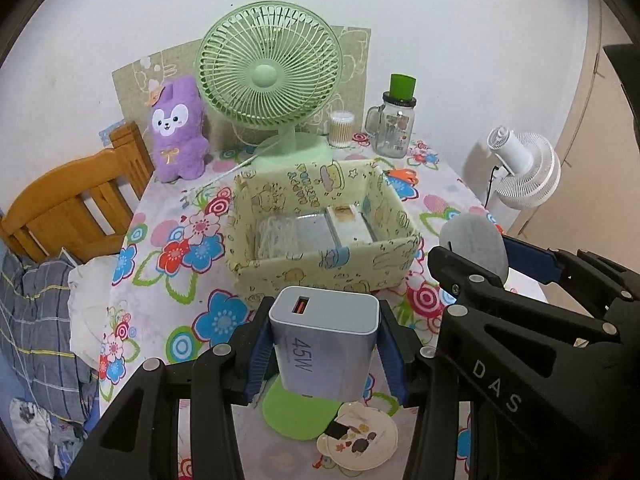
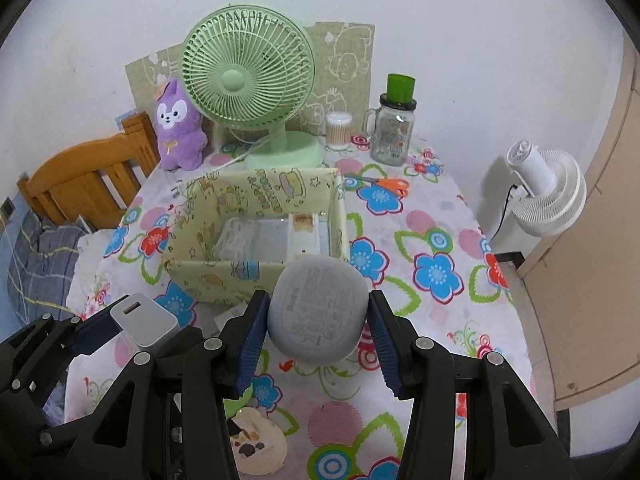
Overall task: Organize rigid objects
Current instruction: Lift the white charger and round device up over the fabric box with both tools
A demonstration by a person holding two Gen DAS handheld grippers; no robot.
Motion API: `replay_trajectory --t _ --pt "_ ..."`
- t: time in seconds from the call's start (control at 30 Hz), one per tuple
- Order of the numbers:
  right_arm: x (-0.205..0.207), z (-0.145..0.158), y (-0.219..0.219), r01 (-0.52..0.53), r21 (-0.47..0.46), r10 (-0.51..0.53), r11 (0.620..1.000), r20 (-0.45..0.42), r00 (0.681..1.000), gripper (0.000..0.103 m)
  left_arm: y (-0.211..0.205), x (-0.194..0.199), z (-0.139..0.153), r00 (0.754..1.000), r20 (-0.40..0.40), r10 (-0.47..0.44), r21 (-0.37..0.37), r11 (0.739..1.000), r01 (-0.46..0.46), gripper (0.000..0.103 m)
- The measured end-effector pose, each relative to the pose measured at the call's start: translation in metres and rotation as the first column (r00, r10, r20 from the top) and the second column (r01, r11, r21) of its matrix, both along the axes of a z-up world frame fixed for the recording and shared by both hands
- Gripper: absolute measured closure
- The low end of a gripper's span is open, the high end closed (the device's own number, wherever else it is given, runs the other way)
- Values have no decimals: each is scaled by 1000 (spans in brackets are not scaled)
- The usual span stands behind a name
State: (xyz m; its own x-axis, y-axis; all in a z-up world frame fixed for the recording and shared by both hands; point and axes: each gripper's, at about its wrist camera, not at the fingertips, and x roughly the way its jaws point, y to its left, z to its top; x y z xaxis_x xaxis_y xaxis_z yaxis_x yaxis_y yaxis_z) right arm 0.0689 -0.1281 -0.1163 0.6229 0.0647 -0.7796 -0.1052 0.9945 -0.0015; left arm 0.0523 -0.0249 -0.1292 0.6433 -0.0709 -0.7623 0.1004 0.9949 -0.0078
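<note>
My left gripper (image 1: 324,350) is shut on a grey 45W charger block (image 1: 326,344), held above the flowered tablecloth with its USB port facing up. My right gripper (image 2: 318,330) is shut on a rounded grey earbud case (image 2: 318,312), its printed underside facing me. Just beyond both stands a pale yellow cartoon-print storage box (image 1: 256,276) (image 2: 224,276), open on top, with a coiled white cable and flat boxes lying in it. Each gripper shows in the other's view: the right one with the earbud case (image 1: 474,246) at the right edge, the left one with the charger block (image 2: 144,326) at the lower left.
A green desk fan (image 1: 270,80), purple plush toy (image 1: 178,136), cotton swab jar (image 1: 341,129) and green-lidded glass mug (image 1: 394,124) line the wall. Orange scissors (image 2: 394,185) lie right of the box. A green coaster (image 1: 298,416) and round cream item (image 1: 358,438) lie below the grippers. A wooden chair (image 1: 76,204) stands left.
</note>
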Motion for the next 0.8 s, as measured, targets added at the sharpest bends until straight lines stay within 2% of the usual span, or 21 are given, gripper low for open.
replay_trajectory --t 0.33,0.8 --pt "21 15 -1 -12 10 12 1000 24 1000 50 -6 20 15 1000 26 -3 6 1000 3 53" --pt "61 13 1 -46 20 46 999 15 999 50 -6 58 11 1000 5 28 -5 1000 -28 53"
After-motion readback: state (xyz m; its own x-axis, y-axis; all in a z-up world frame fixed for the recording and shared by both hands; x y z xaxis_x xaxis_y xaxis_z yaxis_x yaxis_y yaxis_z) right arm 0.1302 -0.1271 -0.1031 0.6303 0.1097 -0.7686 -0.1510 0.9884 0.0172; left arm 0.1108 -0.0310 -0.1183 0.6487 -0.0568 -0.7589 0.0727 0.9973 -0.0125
